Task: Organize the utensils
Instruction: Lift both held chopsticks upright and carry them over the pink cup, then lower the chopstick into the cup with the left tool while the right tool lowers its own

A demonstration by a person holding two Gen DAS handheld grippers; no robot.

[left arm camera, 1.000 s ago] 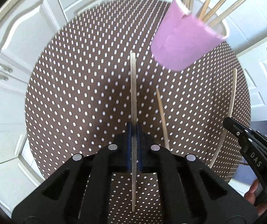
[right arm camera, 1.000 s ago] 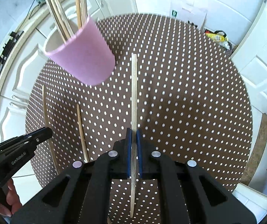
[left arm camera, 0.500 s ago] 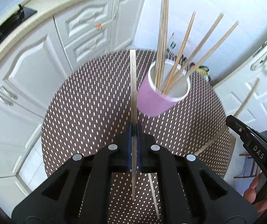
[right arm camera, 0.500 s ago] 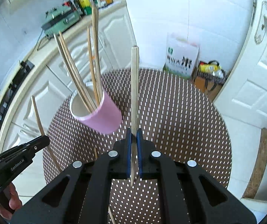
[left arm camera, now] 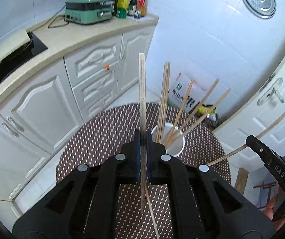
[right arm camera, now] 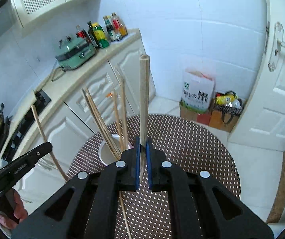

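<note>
My left gripper [left arm camera: 141, 139] pointed steeply down over the table [left arm camera: 102, 131], tongs clamped on a chopstick [left arm camera: 142, 91] that stood straight toward 12 o'clock in the left wrist view. My right gripper [right arm camera: 141, 141] had the same downward tilt, tongs clamped on a second chopstick [right arm camera: 144, 91], also pointing to 12.

The cup [left arm camera: 172, 139] stood on the spotted table just at 1 o'clock of the left fingertips, and at 10 o'clock of the right ones [right arm camera: 107, 151]. Several chopsticks stood in it, fanned out. One loose stick [left arm camera: 152, 215] lay on the table under the left gripper.

In the left view the right gripper entered at 4 o'clock with "DAS" legible on its arm [left arm camera: 279, 171], a hand [left arm camera: 269, 211] below it. In the right view the left gripper's arm sat at 8 o'clock, its lettering too blurred to read, with a hand [right arm camera: 13, 213] behind.

A white bag [right arm camera: 199, 93] by the wall bore green and black print, unreadable to me.
</note>
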